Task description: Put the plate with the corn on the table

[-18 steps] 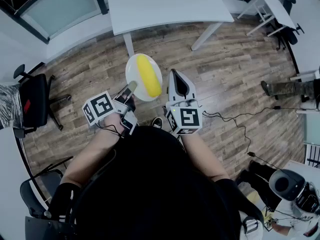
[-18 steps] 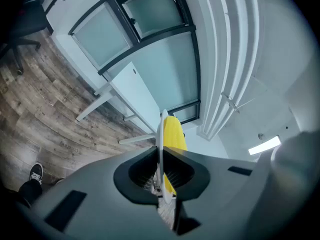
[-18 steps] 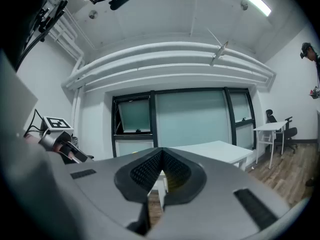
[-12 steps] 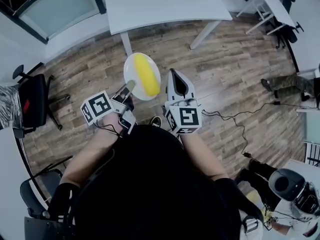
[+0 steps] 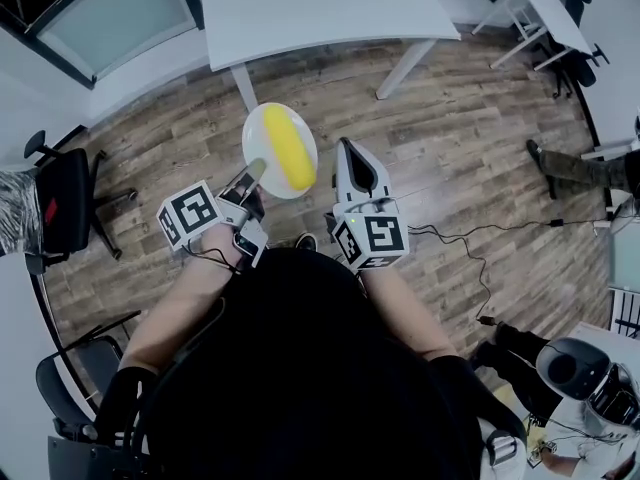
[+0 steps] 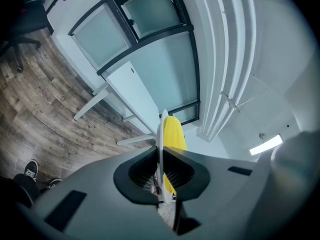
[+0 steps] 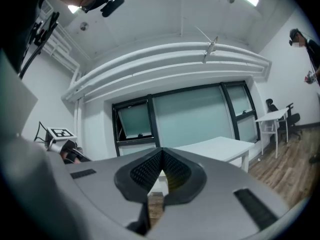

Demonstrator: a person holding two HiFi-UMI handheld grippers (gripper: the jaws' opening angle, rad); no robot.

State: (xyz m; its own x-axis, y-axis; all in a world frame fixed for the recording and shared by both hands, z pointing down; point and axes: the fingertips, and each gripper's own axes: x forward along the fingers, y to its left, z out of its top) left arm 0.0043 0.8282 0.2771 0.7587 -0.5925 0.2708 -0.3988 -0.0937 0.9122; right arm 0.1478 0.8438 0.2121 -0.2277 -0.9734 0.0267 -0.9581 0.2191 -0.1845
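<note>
Yellow corn (image 5: pixel 288 146) — white plate (image 5: pixel 256 136)

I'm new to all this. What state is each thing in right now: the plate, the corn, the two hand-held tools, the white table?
plate: in the air over the wooden floor, held by its rim, not yet on the table
corn: lying on the plate
left gripper: fingers shut on the plate's rim
right gripper: fingers shut, nothing between them
table: ahead, without the plate

Both arms forward: my left gripper (image 5: pixel 254 173) pinches the plate (image 5: pixel 255 136) by its rim; my right gripper (image 5: pixel 348 148) is level, jaws together, empty.
</note>
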